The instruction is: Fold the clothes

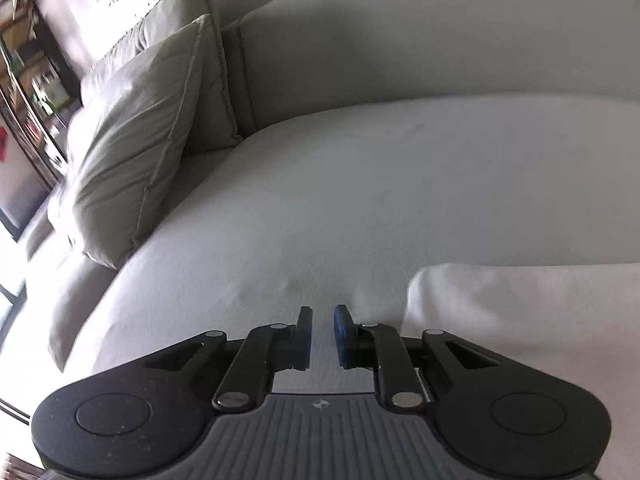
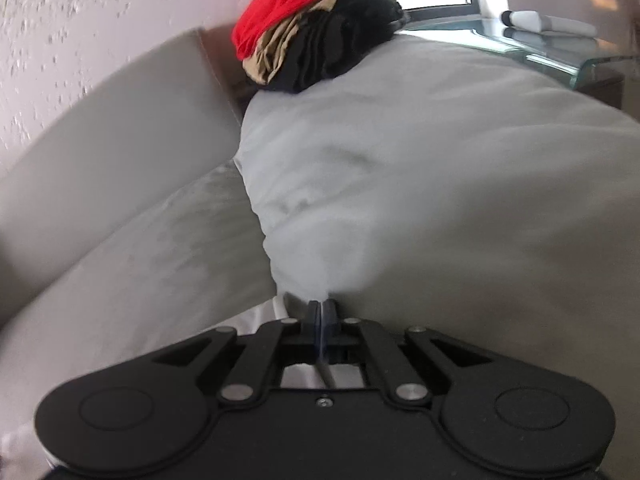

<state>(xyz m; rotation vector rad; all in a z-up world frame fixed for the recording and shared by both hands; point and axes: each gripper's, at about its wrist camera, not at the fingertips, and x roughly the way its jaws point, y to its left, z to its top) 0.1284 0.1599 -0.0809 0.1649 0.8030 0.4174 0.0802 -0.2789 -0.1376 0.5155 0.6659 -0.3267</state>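
In the left wrist view a white garment (image 1: 520, 320) lies on the pale sofa seat (image 1: 360, 200) at the lower right. My left gripper (image 1: 322, 334) hovers just left of its edge, open by a narrow gap, with nothing between the blue pads. In the right wrist view my right gripper (image 2: 321, 312) has its jaws pressed together. White garment cloth (image 2: 252, 322) shows just left of and under the fingers and looks pinched at the tips. A grey cushion (image 2: 440, 160) bulges directly ahead of the tips.
Two grey-green pillows (image 1: 152, 128) lean against the sofa back (image 1: 400, 40) at the left. A pile of red, tan and black clothes (image 2: 316, 20) sits on top of the grey cushion. A glass side table (image 2: 560, 48) stands beyond, under a window.
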